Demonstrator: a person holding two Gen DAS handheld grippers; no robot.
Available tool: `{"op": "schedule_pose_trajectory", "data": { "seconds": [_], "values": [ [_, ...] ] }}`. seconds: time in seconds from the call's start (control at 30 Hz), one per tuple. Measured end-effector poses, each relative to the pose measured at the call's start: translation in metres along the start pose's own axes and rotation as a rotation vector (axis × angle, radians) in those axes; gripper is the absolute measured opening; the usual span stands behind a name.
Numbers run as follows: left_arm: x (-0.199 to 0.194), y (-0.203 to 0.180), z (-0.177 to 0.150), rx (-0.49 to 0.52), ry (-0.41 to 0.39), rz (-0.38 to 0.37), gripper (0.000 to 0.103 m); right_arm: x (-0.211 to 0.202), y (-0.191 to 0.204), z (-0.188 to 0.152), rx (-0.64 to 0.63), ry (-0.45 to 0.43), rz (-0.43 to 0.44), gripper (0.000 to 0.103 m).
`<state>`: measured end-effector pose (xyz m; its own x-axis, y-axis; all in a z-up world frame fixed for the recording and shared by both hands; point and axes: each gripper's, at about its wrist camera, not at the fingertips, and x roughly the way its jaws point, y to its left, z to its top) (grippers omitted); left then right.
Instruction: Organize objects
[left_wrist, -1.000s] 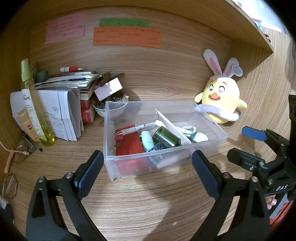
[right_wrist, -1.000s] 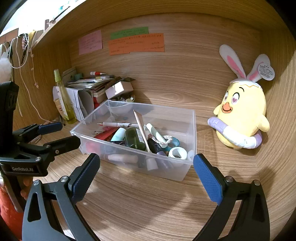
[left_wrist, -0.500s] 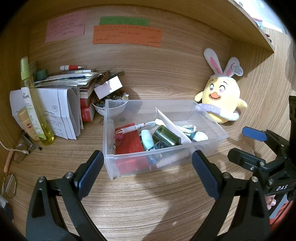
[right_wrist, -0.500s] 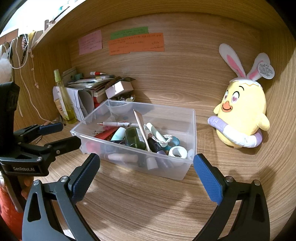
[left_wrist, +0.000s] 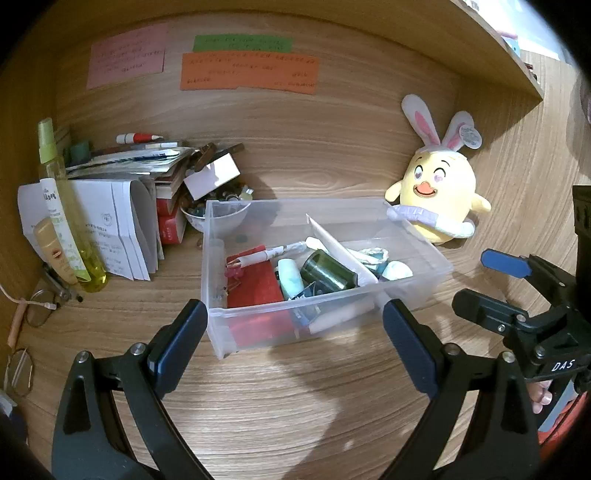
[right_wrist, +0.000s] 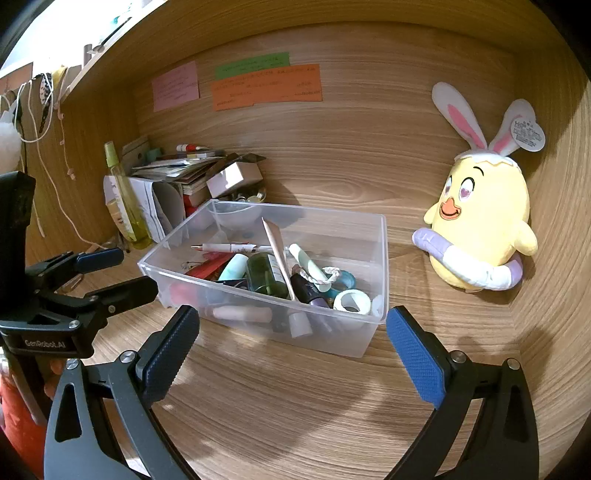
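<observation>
A clear plastic bin (left_wrist: 413, 240) (right_wrist: 380, 254) stands on the wooden desk, holding a red card (left_wrist: 255, 282), a pen (left_wrist: 269, 253), a dark green bottle (left_wrist: 327, 271) (right_wrist: 267, 273), a tape roll (right_wrist: 352, 301) and other small items. My left gripper (left_wrist: 293, 343) is open and empty, just in front of the bin; it also shows in the right wrist view (right_wrist: 110, 273). My right gripper (right_wrist: 291, 350) is open and empty before the bin; it also shows in the left wrist view (left_wrist: 498, 280).
A yellow chick plush with bunny ears (left_wrist: 439, 199) (right_wrist: 484, 225) sits right of the bin. At the left stand a spray bottle (left_wrist: 66, 206), papers and books (left_wrist: 122, 206), a small bowl (left_wrist: 218, 218) and glasses (left_wrist: 22, 369). Sticky notes (left_wrist: 251, 70) hang on the back wall.
Both grippers have barely moved; the views shift only slightly. Nothing was taken hold of or let go.
</observation>
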<state>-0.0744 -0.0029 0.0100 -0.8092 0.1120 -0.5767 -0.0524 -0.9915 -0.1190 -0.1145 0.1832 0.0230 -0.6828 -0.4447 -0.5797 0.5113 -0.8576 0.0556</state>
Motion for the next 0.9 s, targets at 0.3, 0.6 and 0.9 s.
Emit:
{"op": "schedule_pose_trajectory", "data": {
  "seconds": [0.3,0.6,0.9],
  "values": [
    [0.0020,-0.0030,-0.0003,-0.002,0.014,-0.018,0.097,0.0006,-0.0018,-0.0001,0.004,0.003,0.001,0.101],
    [0.0049,-0.0083,-0.0031,0.017,0.029,-0.023,0.097,0.0019,-0.0032,-0.0003,0.010,0.008,0.005,0.101],
    [0.0032,-0.0086,-0.0024,0.014,0.015,-0.012,0.098,0.0050,-0.0045,-0.0019,0.014,0.016,0.005,0.101]
  ]
}}
